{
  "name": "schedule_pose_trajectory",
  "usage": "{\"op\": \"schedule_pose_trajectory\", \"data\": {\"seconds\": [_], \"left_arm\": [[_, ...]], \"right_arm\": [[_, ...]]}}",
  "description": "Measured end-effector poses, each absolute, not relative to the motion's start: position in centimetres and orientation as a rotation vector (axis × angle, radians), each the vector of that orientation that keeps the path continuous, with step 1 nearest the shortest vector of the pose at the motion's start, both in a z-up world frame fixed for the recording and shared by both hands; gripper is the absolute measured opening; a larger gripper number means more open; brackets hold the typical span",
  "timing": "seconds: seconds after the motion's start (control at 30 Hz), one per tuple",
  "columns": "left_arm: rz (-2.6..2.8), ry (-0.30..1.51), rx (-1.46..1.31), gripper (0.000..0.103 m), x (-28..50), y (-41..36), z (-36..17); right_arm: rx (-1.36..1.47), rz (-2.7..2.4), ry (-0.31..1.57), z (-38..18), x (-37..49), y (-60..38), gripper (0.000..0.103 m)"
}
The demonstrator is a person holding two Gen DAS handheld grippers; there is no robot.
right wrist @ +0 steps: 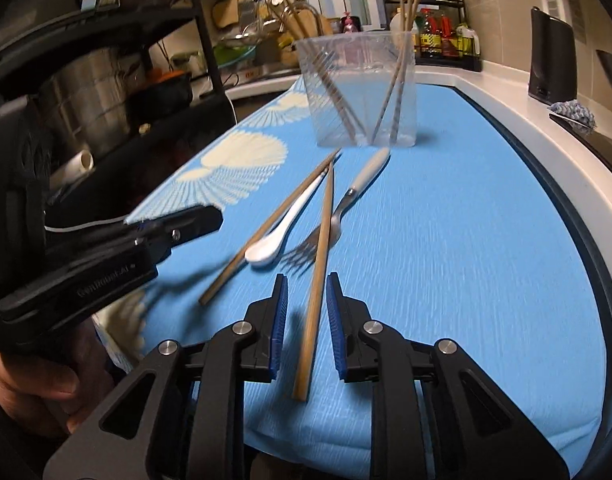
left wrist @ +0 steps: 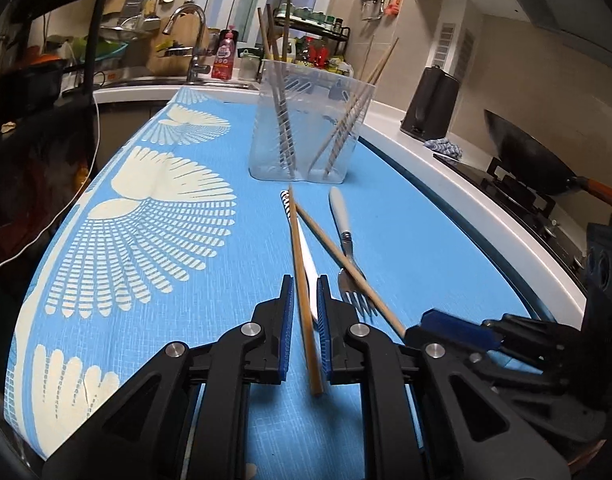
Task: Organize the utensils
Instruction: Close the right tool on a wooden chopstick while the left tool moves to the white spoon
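A clear plastic holder (left wrist: 310,128) (right wrist: 358,92) stands on the blue mat and holds several chopsticks. In front of it lie two wooden chopsticks, a white spoon (right wrist: 277,236) and a fork (left wrist: 348,252) (right wrist: 338,216) with a white handle. My left gripper (left wrist: 306,292) is open, its pads on either side of one chopstick (left wrist: 301,292) that lies over the spoon (left wrist: 308,264). My right gripper (right wrist: 306,292) is open around the other chopstick (right wrist: 318,284), which crosses the fork. Neither chopstick looks clamped. The right gripper also shows in the left wrist view (left wrist: 458,328).
The blue mat (left wrist: 426,240) with white fan patterns covers the counter. A black kettle (left wrist: 434,104), a cloth (left wrist: 444,148) and a wok (left wrist: 530,160) on a hob stand to the right. A sink tap (left wrist: 193,36) and a bottle rack (left wrist: 314,44) are behind.
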State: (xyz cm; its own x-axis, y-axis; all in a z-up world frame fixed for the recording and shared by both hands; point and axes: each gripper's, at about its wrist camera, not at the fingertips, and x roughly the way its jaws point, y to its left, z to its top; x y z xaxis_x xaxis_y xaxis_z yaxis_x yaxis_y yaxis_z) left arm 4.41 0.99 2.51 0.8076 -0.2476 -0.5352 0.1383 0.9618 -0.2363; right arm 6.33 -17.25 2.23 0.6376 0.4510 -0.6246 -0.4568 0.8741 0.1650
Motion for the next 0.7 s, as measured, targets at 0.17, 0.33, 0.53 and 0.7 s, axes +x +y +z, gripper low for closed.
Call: {"op": "schedule_pose_trajectory", "data": {"seconds": [0.17, 0.33, 0.53, 0.7], "left_arm": [[-0.216, 0.607, -0.199, 0.012, 4.4, 0.6, 1.9], [-0.215, 0.62, -0.193, 0.012, 4.6, 0.2, 1.6], [-0.232, 0.648, -0.196, 0.012, 5.6, -0.7, 1.4], [-0.194, 0.712, -0.201, 0.012, 6.8, -0.9, 0.1]], "right_arm": [[-0.058, 0.489, 0.735, 1.2, 6.2, -16.5, 0.022], [-0.048, 0.464, 0.738, 1.2, 6.4, -16.8, 0.007], [-0.014, 0.415, 0.669, 2.4, 6.4, -18.3, 0.006], [0.026, 0.348, 0.624, 3.2, 6.6, -20.3, 0.006]]}}
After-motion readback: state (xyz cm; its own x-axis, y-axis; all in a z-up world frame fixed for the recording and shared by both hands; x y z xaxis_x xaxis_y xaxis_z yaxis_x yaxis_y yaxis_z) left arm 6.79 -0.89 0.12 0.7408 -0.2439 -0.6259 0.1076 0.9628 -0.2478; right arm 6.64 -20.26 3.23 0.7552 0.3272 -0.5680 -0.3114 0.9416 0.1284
